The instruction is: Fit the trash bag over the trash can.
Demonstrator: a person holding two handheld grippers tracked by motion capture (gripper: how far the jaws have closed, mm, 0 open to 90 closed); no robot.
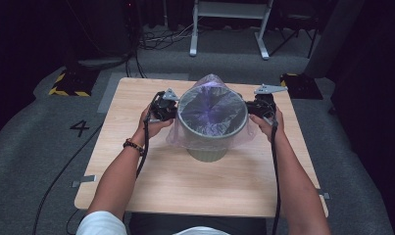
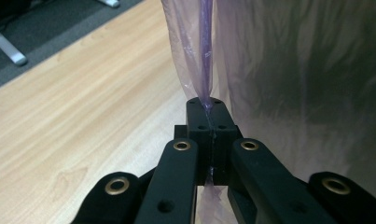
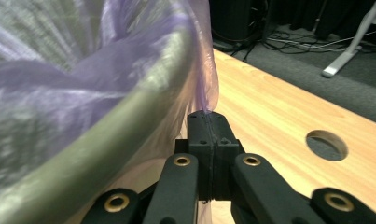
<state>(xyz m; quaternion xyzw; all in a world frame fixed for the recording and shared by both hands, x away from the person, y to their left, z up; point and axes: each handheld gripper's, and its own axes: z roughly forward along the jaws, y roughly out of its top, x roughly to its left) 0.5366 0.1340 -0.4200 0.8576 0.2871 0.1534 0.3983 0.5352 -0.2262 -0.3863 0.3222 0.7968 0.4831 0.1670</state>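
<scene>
My black left gripper [image 2: 209, 109] and right gripper [image 3: 209, 119] pinch a translucent purple bag [image 1: 212, 105]. It lines a grey-green bin [image 1: 207, 152] on the pale wood-grain table [image 1: 195, 186].

- I work in a lab or recording studio: black curtains [image 1: 371, 73] hang all around my wooden table [image 1: 136, 166].
- Grey carpet beside the table bears a number four [image 1: 80, 128].
- Beyond the table lie cables [image 1: 160, 39], hazard-striped blocks [image 1: 67, 83], a white stand [image 1: 229, 24].
</scene>
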